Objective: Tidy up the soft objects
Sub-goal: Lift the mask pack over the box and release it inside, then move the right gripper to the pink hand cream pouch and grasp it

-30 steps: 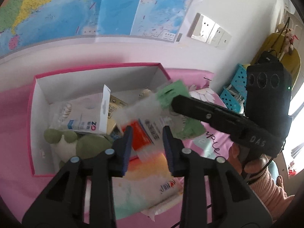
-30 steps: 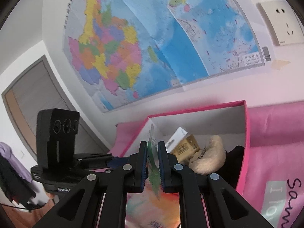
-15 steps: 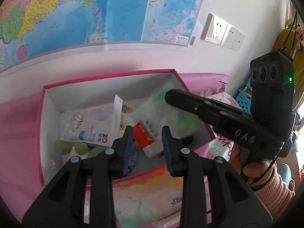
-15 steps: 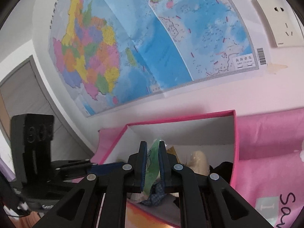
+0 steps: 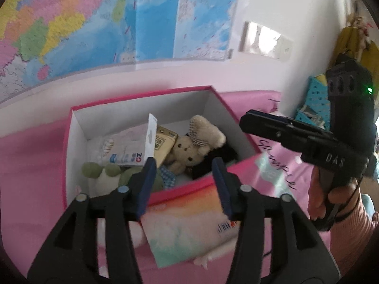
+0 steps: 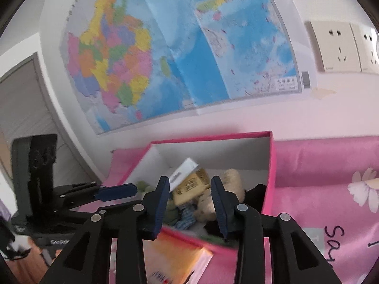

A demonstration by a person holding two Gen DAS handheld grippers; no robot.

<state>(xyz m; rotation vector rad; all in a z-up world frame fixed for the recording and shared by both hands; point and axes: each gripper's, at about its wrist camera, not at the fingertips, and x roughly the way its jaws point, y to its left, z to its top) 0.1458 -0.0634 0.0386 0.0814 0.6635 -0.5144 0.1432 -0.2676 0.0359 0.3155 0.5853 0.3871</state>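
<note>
The left gripper hung with its blue-padded fingers spread wide, gripping nothing, just above the near wall of the pink cardboard box. The box was rectangular, hot pink outside and plain white inside.

Beyond the left finger lay a glossy white plastic packet with a hang-tab; its upside-down print read roughly "GZ". Under it sat a green plush toy, rounded and matte. Directly ahead, between the fingers, a flat tan packet bearing a QR code leaned against a beige teddy bear, fuzzy, with a checked bow at its ear. A black soft item lay beyond the right finger; its kind could not be told.

Below the left gripper, outside the box and touching its near wall, rested a soft tissue pack in orange-to-green pastel wrap with a barcode; its lettering was too blurred to read.

To the right, the right gripper also stood released, jaws apart and holding nothing, over the box's near corner. Its black body read "DAS" in the left view. The pink tablecloth to its right was smooth, flower-printed, with handwritten-style black script beginning "Sa".
</note>
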